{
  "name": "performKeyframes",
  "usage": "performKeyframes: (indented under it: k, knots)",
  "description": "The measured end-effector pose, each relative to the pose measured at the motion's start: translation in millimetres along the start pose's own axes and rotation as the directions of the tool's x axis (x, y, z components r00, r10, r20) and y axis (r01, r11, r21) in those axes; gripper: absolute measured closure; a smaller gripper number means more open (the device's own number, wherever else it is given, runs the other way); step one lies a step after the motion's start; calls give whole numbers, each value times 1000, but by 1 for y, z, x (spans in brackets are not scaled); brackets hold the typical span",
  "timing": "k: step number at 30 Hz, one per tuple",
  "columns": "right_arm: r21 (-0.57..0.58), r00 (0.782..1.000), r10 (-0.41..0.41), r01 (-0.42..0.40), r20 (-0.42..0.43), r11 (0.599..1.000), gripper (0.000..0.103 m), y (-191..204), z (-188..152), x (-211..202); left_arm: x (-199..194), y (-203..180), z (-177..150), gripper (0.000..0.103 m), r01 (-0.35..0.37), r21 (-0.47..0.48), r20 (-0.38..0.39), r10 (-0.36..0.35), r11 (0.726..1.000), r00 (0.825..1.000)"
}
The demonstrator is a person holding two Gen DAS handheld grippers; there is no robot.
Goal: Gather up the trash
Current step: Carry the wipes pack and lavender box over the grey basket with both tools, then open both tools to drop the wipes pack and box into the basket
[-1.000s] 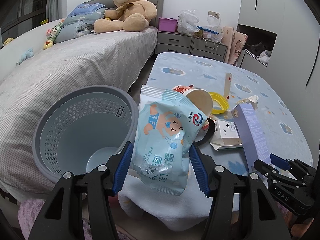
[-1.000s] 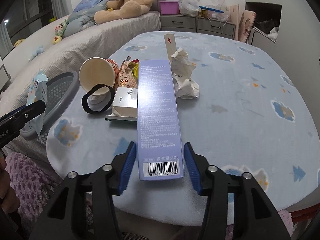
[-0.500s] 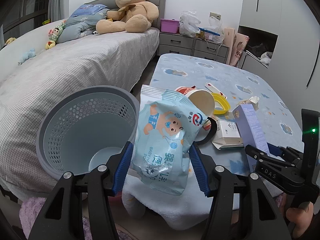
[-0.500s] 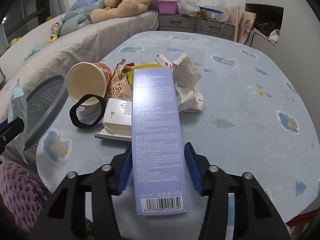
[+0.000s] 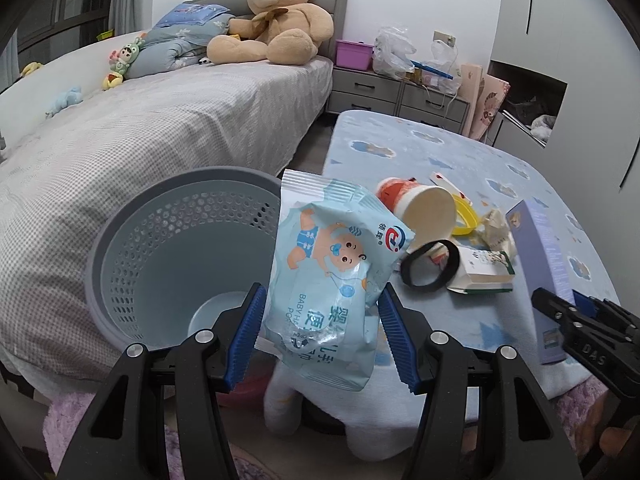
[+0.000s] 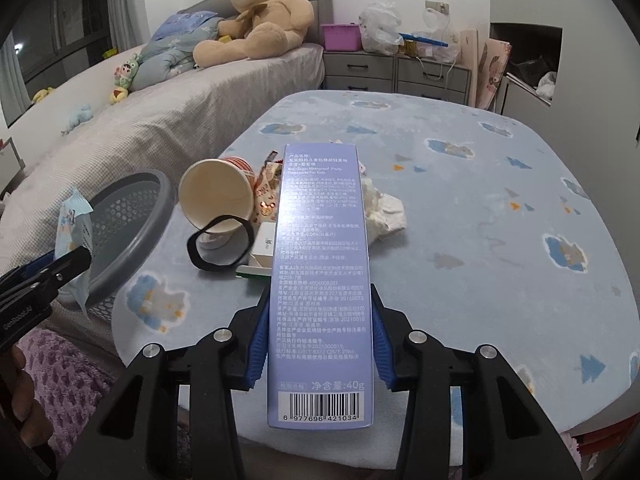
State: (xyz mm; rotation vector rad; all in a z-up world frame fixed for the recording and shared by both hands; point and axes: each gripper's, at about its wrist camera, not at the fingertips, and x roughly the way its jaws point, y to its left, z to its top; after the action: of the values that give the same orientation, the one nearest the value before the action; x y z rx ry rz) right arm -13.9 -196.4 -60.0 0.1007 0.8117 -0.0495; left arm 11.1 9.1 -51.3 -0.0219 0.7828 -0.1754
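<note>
Holding a baby wipes pack (image 5: 336, 280) in my left gripper (image 5: 320, 332), pads pressed on both its sides, beside the rim of the grey basket (image 5: 132, 256). My right gripper (image 6: 320, 336) has just been closing and now clamps the purple box (image 6: 320, 280), lifted above the tabletop (image 6: 480, 240). Paper cup (image 6: 216, 196), black band (image 6: 220, 244), small carton (image 5: 480, 272) and crumpled paper (image 6: 384, 212) lie on the tabletop.
</note>
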Motion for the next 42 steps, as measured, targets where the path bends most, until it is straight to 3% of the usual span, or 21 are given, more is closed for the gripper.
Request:
performKeyframes:
  k: [10, 20, 29, 35, 42]
  knots:
    - [-93, 985, 167, -163, 40, 982, 60, 77, 40, 7, 6, 60, 21, 47, -106, -36, 26, 107, 994, 994]
    - [-176, 949, 312, -315, -41, 933, 60, 162, 68, 54, 26, 123, 49, 47, -207, -56, 45, 210, 977, 977]
    - [-219, 927, 353, -373, -124, 902, 60, 207, 75, 88, 56, 154, 49, 47, -199, -105, -16, 198, 974, 980]
    - [-224, 927, 342, -370, -154, 902, 60, 218, 76, 107, 77, 164, 46, 47, -196, -114, -69, 189, 974, 980]
    - [-225, 928, 334, -365, -166, 903, 60, 222, 77, 117, 80, 165, 48, 47, -203, -113, -64, 196, 973, 978]
